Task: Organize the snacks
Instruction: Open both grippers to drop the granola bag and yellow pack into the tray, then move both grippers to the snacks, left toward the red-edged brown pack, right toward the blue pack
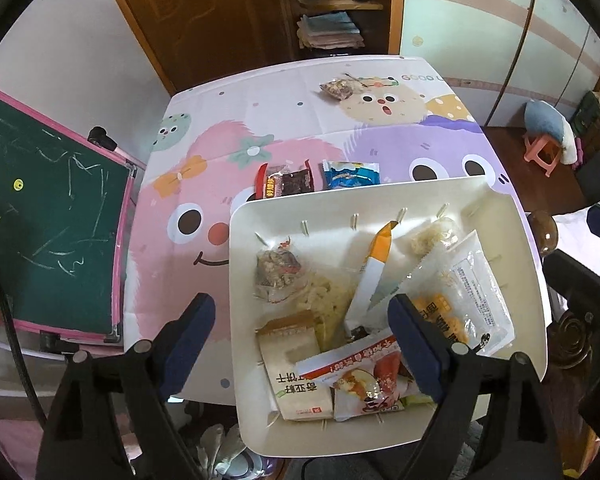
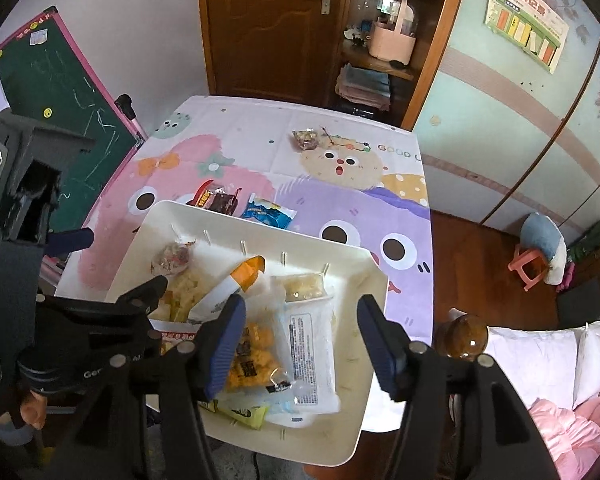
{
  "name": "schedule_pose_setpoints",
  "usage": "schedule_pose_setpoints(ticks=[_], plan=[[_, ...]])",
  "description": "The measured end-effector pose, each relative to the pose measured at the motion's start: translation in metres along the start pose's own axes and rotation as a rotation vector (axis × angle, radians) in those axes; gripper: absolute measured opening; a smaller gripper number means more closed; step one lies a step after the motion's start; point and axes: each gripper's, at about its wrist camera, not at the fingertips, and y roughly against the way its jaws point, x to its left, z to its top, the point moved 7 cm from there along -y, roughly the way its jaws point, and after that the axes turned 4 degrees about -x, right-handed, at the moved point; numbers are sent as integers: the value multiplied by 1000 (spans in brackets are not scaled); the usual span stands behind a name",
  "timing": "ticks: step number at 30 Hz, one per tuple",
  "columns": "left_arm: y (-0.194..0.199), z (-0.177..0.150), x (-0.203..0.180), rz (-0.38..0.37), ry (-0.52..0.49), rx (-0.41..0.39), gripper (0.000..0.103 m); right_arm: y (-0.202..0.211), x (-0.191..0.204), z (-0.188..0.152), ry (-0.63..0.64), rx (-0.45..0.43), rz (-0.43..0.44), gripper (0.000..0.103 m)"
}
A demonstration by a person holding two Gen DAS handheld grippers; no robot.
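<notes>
A white bin (image 1: 360, 191) (image 2: 352, 292) stands at the near edge of the cartoon-print table and holds several snack packets. Among them are an orange-and-white stick pack (image 1: 374, 264), a clear packet (image 1: 476, 292) (image 2: 308, 352), a brown biscuit pack (image 1: 296, 360) and a yellow snack bag (image 2: 252, 352). My left gripper (image 1: 302, 304) is open and straddles the bin's left rim, holding nothing. My right gripper (image 2: 300, 304) is open above the clear packet, not touching it. On the cloth beyond the bin lie a red-and-dark packet (image 1: 286, 184) (image 2: 214, 200), a blue packet (image 1: 350, 174) (image 2: 268, 212) and, farther back, a clear bag of mixed nuts (image 1: 340, 88) (image 2: 306, 138).
A green chalkboard (image 1: 52, 220) leans at the table's left side. A wooden bedpost knob (image 2: 466, 336) and pink bedding (image 2: 560, 420) sit close on the right. A pink stool (image 2: 528, 264) stands on the wooden floor, and a door and shelves are behind the table.
</notes>
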Motion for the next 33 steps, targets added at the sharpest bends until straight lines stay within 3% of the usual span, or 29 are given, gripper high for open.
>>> schedule_pose_setpoints(ticks=[33], plan=[[-8,10,12,-15,19,16,87,-28,12,8,-22,71,75,59]])
